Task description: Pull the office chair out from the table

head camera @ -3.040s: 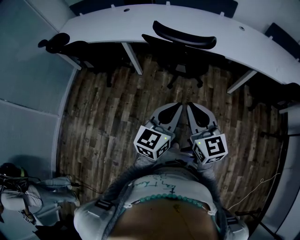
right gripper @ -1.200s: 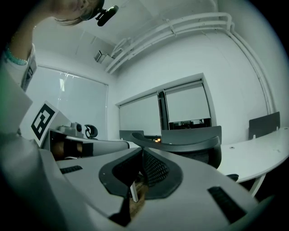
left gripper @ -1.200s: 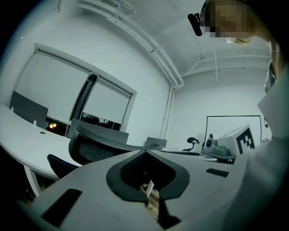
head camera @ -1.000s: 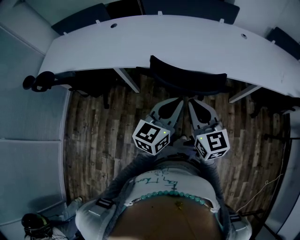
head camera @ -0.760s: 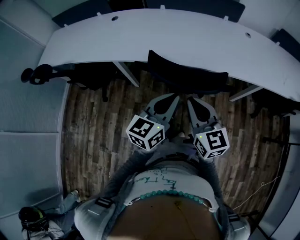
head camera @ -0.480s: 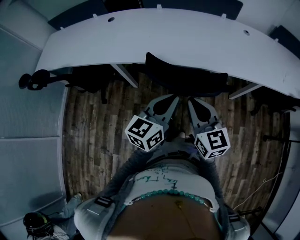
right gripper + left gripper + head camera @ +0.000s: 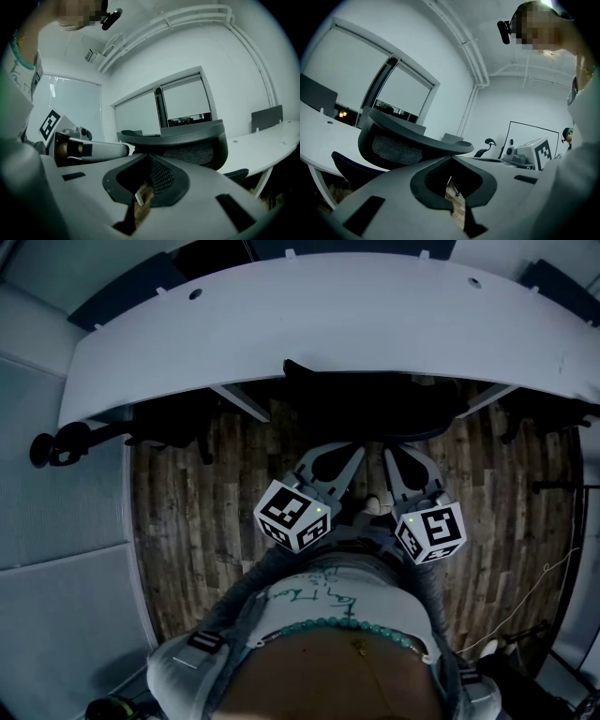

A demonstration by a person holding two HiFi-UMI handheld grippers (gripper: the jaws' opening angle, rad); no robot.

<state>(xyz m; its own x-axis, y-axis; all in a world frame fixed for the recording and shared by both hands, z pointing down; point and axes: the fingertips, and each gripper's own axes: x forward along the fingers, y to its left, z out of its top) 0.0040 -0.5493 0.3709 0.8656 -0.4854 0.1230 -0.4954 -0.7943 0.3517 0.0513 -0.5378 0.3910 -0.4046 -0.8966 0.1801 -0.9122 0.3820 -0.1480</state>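
A dark wood-plank floor carries a long, curved white bench; a black office chair stands tucked under the bench's edge.

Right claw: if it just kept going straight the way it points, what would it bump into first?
Most likely the black mesh backrest of the office chair, dead ahead of the shut right claw, with the curved white table behind it. The gap is hard to judge.

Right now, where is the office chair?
In the head view the office chair sits at top centre, tucked under the near edge of the white table, its backrest just ahead of the left tongs and right tongs.
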